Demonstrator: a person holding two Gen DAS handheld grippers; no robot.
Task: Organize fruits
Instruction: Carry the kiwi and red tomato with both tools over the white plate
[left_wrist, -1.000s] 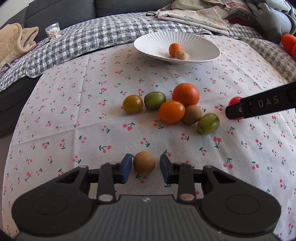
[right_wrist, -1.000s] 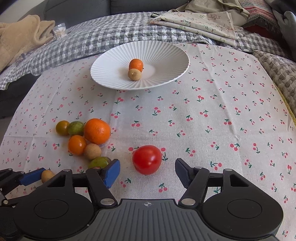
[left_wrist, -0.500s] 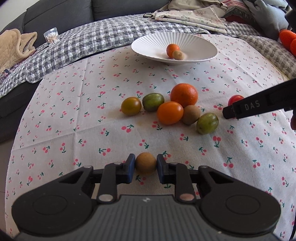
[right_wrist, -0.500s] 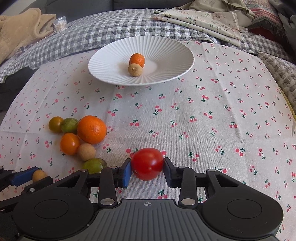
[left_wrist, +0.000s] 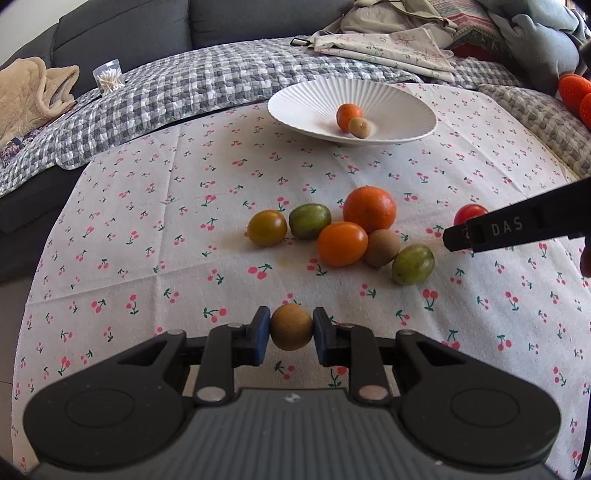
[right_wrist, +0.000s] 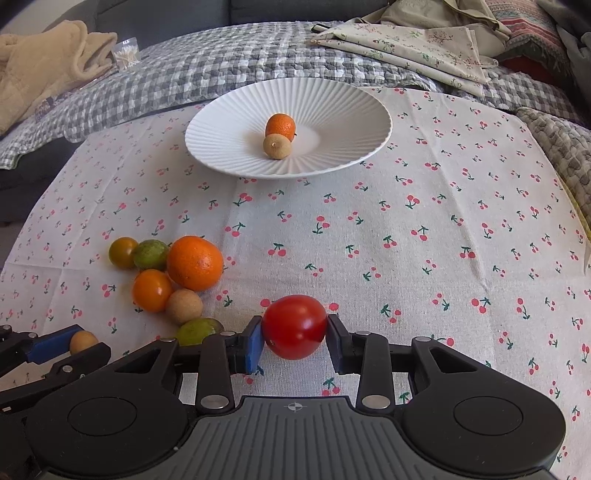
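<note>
My left gripper (left_wrist: 291, 328) is shut on a small brown round fruit (left_wrist: 291, 327) close to the cherry-print cloth. My right gripper (right_wrist: 294, 328) is shut on a red tomato (right_wrist: 294, 326), both pads pressing its sides. A white ribbed plate (right_wrist: 332, 110) at the back holds a small orange (right_wrist: 280, 125) and a tan fruit (right_wrist: 277, 146). On the cloth lies a cluster: a large orange (left_wrist: 369, 208), an orange tomato (left_wrist: 342, 243), green fruits (left_wrist: 309, 220) and a brown one (left_wrist: 382, 247). In the right wrist view the left gripper (right_wrist: 79, 341) shows at lower left.
The cherry-print cloth (right_wrist: 443, 221) covers the surface, with a grey checked blanket (left_wrist: 177, 92) behind it. Folded cloths (right_wrist: 417, 44) and a beige towel (left_wrist: 33, 92) lie at the back. A small clear cup (left_wrist: 108, 77) stands at the far left.
Both grippers have closed: the left on the brown fruit, the right on the red tomato. Neither hand has shifted noticeably.
</note>
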